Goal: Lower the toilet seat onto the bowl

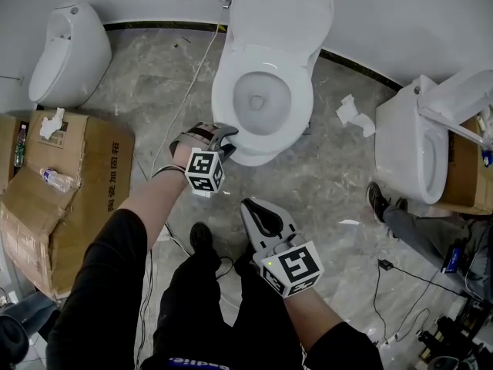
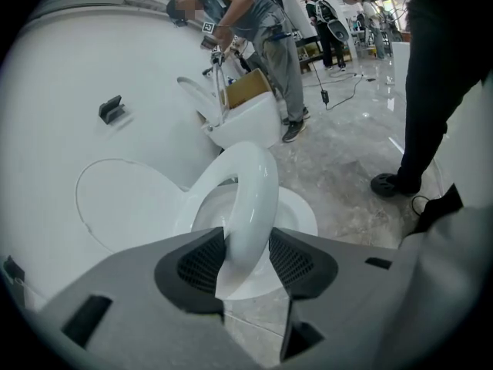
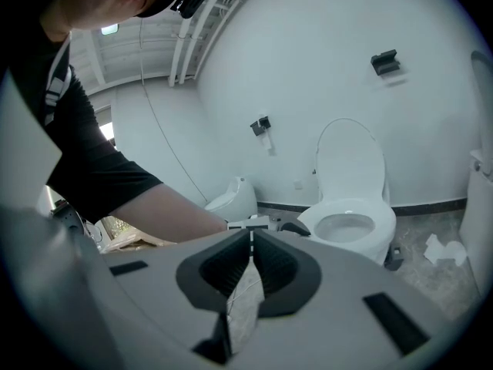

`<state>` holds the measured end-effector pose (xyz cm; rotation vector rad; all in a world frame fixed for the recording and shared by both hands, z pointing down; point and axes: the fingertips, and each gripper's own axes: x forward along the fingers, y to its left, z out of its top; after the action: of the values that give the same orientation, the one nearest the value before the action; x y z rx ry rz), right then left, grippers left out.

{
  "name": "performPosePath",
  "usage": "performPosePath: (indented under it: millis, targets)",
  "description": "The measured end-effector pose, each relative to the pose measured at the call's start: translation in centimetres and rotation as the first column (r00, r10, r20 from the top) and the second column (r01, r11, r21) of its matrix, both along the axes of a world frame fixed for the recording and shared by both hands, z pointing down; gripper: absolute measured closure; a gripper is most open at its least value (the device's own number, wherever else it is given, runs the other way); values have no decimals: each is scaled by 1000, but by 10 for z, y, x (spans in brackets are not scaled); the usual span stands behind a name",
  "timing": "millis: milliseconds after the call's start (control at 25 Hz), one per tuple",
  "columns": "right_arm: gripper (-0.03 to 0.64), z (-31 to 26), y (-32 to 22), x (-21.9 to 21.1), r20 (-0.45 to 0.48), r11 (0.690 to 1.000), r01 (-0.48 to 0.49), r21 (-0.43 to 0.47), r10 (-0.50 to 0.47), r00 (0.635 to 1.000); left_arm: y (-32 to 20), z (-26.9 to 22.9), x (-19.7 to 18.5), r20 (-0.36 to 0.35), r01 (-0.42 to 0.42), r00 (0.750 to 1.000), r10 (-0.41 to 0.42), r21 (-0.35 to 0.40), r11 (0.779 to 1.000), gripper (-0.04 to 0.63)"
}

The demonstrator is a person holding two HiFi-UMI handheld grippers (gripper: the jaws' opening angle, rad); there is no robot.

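Left gripper point(image 2: 245, 241) stands open, toilet seat point(image 2: 258, 179) rim between its jaws — seat seemingly resting on the bowl point(image 2: 299, 216). Next: back it straight off. Right gripper point(image 3: 250, 237) closed, empty.

- At ten o'clock we see a white urinal point(image 1: 69, 52) against the wall
- At nine o'clock, a cardboard box point(image 1: 92, 168) with a plastic bottle point(image 1: 58, 179) lying on it
- At two o'clock, crumpled tissue point(image 1: 353, 114) on the marble floor point(image 1: 331, 183)
- At three o'clock we spot another toilet point(image 1: 416, 153), a bystander's shoe point(image 1: 377, 200) just beside it
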<state>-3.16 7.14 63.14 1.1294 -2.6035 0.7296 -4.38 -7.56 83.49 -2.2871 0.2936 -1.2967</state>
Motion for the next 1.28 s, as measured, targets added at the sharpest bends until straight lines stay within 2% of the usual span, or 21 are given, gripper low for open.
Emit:
performPosePath:
  millis: [280, 760, 1280]
  targets:
    - [588, 29, 4, 4, -16, 1000, -8, -18, 7, 1000, 14, 38, -2, 12, -32, 999, 33, -41, 999, 410]
    - [588, 81, 15, 13, -32, 997, -18, -78, 16, 999, 28, 95, -2, 48, -49, 998, 52, -50, 998, 409]
    - [588, 92, 14, 26, -31, 996, -28, -82, 25, 999, 34, 135, -5, 128, -32, 991, 47, -124, 992, 408]
